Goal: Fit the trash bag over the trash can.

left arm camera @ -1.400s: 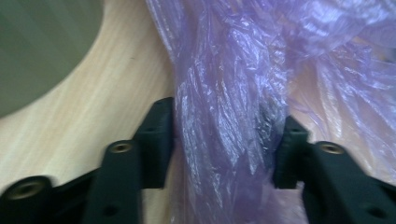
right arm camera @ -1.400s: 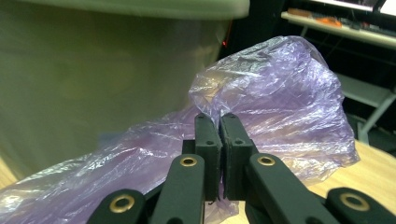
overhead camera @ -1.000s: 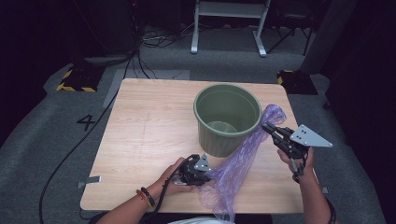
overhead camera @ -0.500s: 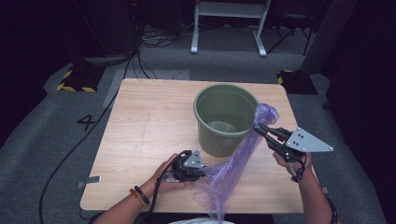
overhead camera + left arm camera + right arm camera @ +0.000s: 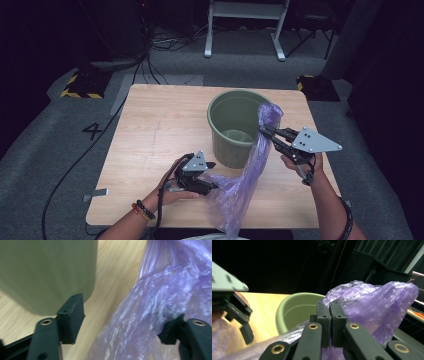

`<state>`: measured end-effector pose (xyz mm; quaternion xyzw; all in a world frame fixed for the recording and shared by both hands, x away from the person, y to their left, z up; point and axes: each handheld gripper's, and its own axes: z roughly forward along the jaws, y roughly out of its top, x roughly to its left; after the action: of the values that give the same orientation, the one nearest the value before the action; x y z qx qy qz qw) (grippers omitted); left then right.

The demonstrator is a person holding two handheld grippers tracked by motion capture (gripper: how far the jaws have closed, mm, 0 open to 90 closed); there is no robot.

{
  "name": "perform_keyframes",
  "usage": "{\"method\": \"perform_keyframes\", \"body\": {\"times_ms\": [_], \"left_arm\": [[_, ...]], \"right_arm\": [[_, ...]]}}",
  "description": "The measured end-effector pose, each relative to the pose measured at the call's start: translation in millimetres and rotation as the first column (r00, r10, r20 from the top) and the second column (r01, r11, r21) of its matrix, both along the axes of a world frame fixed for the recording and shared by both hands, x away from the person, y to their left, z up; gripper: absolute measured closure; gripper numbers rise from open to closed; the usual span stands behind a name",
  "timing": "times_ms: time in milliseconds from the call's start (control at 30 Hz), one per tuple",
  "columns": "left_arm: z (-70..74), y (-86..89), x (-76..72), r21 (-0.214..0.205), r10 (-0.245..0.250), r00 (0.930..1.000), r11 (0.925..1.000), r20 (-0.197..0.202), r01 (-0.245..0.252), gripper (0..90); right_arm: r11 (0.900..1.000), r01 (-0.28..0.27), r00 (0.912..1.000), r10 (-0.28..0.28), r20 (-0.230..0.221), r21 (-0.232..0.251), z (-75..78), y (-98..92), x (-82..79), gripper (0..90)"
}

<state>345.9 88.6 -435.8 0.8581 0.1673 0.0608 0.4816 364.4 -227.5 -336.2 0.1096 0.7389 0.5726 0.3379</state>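
A green bucket (image 5: pixel 227 150) stands upright on the right half of the wooden table (image 5: pixel 150 130). A purple plastic bag (image 5: pixel 250 170) stretches from the table's front edge up to the bucket's right rim. My right gripper (image 5: pixel 263 130) is shut on the bag's top end, held just above that rim; in the right gripper view its jaws (image 5: pixel 330 306) pinch the film (image 5: pixel 382 305) in front of the bucket (image 5: pixel 297 312). My left gripper (image 5: pixel 214 176) is low beside the bag's lower part. Its jaws have just been opening and now stand wide (image 5: pixel 123 315), with the bag (image 5: pixel 162 290) loose between them.
The bucket's wall (image 5: pixel 47 272) is close in front of the left gripper. Bare tabletop lies to the left and behind. A black cable (image 5: pixel 65 190) trails from the left gripper over the table's front edge onto the grey floor. White stand legs (image 5: pixel 245 30) are behind the table.
The left gripper's jaws have opened and let go of the bag's lower part. The right gripper has lifted the bag's top leftward to the bucket's rim. Both hands have risen.
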Motion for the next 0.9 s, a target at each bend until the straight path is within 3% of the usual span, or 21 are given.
{"method": "perform_keyframes", "body": {"times_ms": [67,200,267,300,433,467,533,600,700,733,833,900], "left_arm": [[9.9,1.5,-2.6,-0.035,-0.028,0.9995,0.9990,-0.010,0.028,25.8],[39.4,1.4,-12.1,-0.077,-0.051,0.9983,0.9956,0.028,0.053,23.9],[43.9,0.4,-13.9,-0.081,-0.061,0.9979,0.9947,0.021,0.063,23.8],[51.0,-4.5,-18.2,-0.042,-0.060,0.9971,0.9972,0.046,0.062,23.1],[54.2,-11.9,-22.2,0.007,-0.065,0.9945,0.9979,0.081,0.065,23.9],[53.1,-14.6,-22.1,0.032,-0.056,0.9940,0.9981,0.094,0.053,26.3],[49.4,-17.7,-19.4,0.061,-0.049,0.9935,0.9972,0.103,0.043,41.1],[45.0,-18.9,-16.1,0.070,-0.038,0.9945,0.9970,0.097,0.031,44.4],[40.4,-18.8,-13.2,0.094,-0.056,0.9920,0.9945,0.113,0.046,68.4],[39.6,-18.7,-13.2,0.097,-0.063,0.9904,0.9940,0.123,0.051,68.4],[39.2,-18.2,-14.6,0.104,-0.083,0.9858,0.9923,0.146,0.068,80.5],[39.3,-17.9,-15.8,0.097,-0.094,0.9844,0.9921,0.149,0.080,81.7]], "right_arm": [[1.0000,0.004,0.9999,-0.004,-0.010,-0.001,-0.4,1.7,4.6,87.8],[0.9986,0.035,0.9993,-0.035,-0.012,-0.040,-1.2,7.0,14.0,87.9],[0.9979,0.043,0.9989,-0.044,-0.014,-0.048,-1.4,8.0,15.6,87.9],[0.9967,0.059,0.9980,-0.060,-0.019,-0.057,-2.2,9.5,19.3,87.9],[0.9954,0.073,0.9969,-0.074,-0.025,-0.063,-3.3,10.6,22.7,87.8],[0.9949,0.077,0.9965,-0.079,-0.028,-0.065,-3.8,11.1,23.7,87.8],[0.9933,0.088,0.9947,-0.091,-0.047,-0.076,-4.5,12.9,28.5,87.7],[0.9936,0.086,0.9946,-0.090,-0.052,-0.073,-4.5,13.1,29.7,87.5],[0.9940,0.088,0.9914,-0.094,-0.091,-0.065,-2.9,13.0,37.9,86.9],[0.9940,0.088,0.9914,-0.094,-0.091,-0.065,-2.9,13.0,37.9,86.9],[0.9934,0.088,0.9868,-0.097,-0.130,-0.073,-2.2,14.0,47.0,87.0],[0.9936,0.085,0.9833,-0.095,-0.155,-0.074,-2.2,14.6,51.2,87.2]]}}
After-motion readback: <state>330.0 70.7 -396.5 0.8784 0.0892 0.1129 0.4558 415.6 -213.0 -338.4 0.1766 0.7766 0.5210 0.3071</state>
